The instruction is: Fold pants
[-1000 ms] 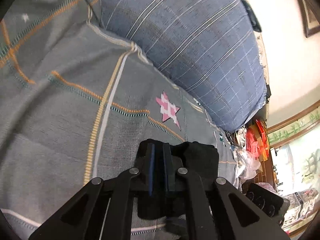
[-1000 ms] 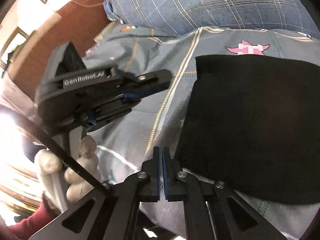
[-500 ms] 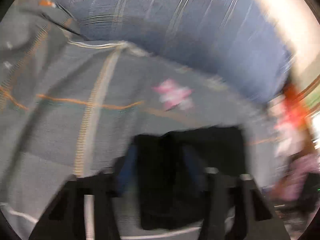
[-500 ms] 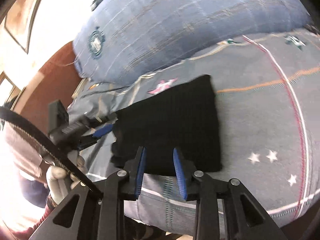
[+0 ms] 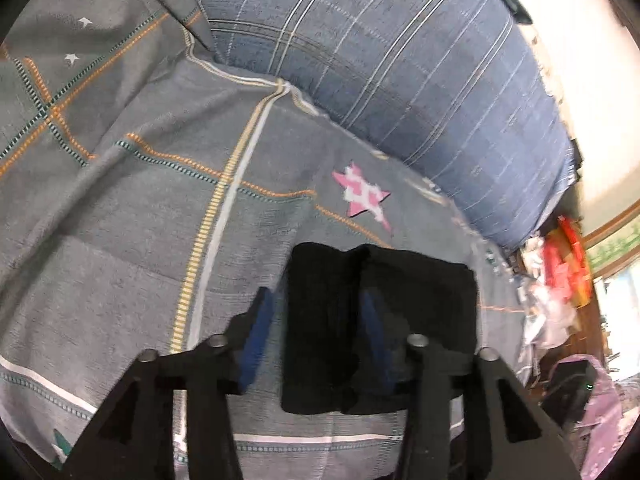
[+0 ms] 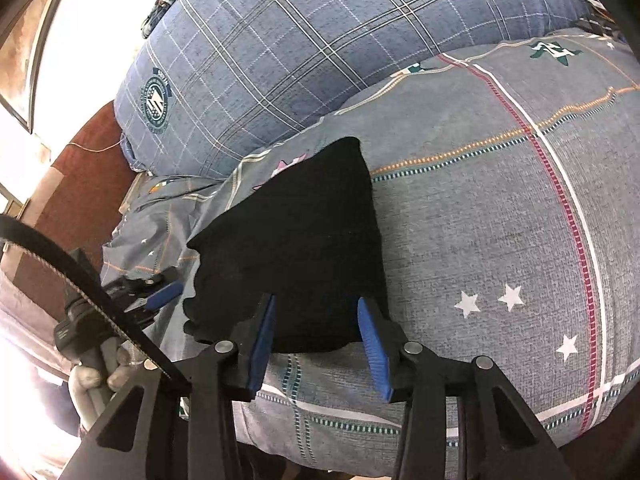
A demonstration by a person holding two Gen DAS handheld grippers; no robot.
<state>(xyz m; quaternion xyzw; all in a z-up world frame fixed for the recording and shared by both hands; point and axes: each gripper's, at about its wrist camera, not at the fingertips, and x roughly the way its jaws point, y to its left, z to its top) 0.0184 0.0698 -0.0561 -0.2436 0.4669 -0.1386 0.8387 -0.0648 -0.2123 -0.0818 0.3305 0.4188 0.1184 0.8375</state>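
Note:
The black pants [image 6: 304, 248] lie folded into a compact rectangle on the grey patterned bedspread [image 6: 500, 240]. In the left wrist view the folded pants [image 5: 420, 304] lie between and just beyond the fingers. My left gripper [image 5: 316, 332] is open and empty, hovering over the pants' left part. My right gripper [image 6: 320, 336] is open and empty above the near edge of the pants. The left gripper also shows in the right wrist view [image 6: 156, 296], held in a gloved hand to the left of the pants.
A large blue plaid pillow [image 5: 400, 80] lies along the far side of the bed [image 6: 320, 48]. A pink star patch [image 5: 362, 194] is on the bedspread behind the pants. Clutter and red items [image 5: 568, 264] sit beyond the right bed edge.
Both grippers have opened from shut. The right gripper pulled back and swung round to the pants' near edge. The left gripper swung over the folded pants.

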